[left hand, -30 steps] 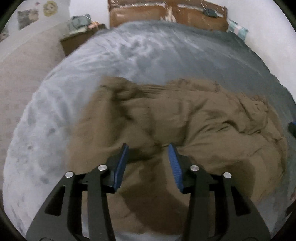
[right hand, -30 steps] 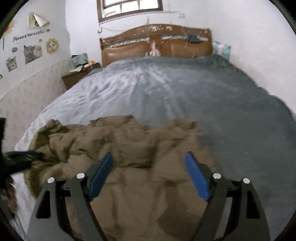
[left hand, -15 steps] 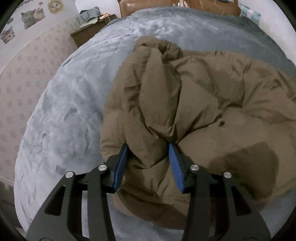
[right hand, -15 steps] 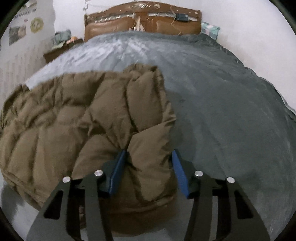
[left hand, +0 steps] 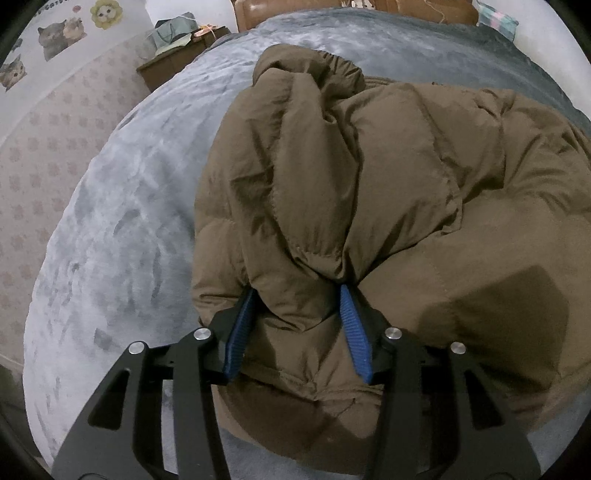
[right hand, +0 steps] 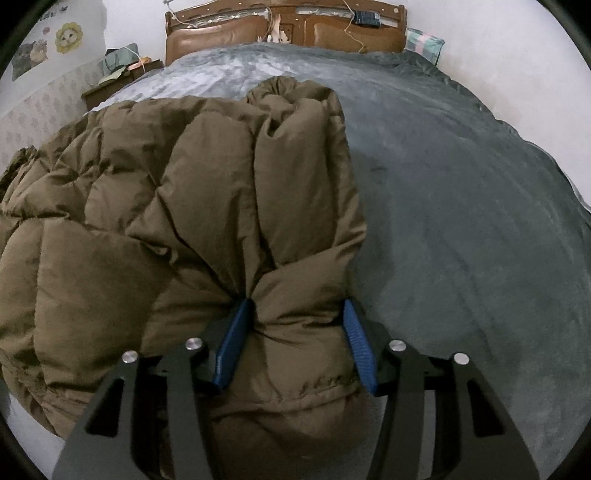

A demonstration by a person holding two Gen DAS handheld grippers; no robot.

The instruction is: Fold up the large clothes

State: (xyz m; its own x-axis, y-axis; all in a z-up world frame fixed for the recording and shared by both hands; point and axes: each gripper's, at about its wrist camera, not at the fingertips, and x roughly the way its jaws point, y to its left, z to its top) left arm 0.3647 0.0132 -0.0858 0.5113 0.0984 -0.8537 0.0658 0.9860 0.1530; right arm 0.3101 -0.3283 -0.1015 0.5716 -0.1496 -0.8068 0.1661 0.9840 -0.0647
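Left claw (left hand: 295, 325): the blue pads press into a thick bunched fold of the brown padded jacket (left hand: 388, 192), though the jaws are easing apart at this moment with the fabric between them. Right claw (right hand: 295, 339): clamped on a similar bunched fold at the jacket's right near edge, pads sunk into the padding.

The jacket lies on the grey bed (right hand: 461, 184), at the near end, well short of the wooden headboard (right hand: 284, 29). Its far portion is doubled back toward the near edge, forming a thick rounded bundle with a rolled ridge at the far side.

Progress, as judged: one lengthwise fold is made and set down. The bundle is bulky and uneven; release, flattening and probably a further fold remain.

Against one second ago: the jacket then lay spread and rumpled with both claws empty above it, the right one wide. Half a second ago both already held fabric; framing differs only slightly since.
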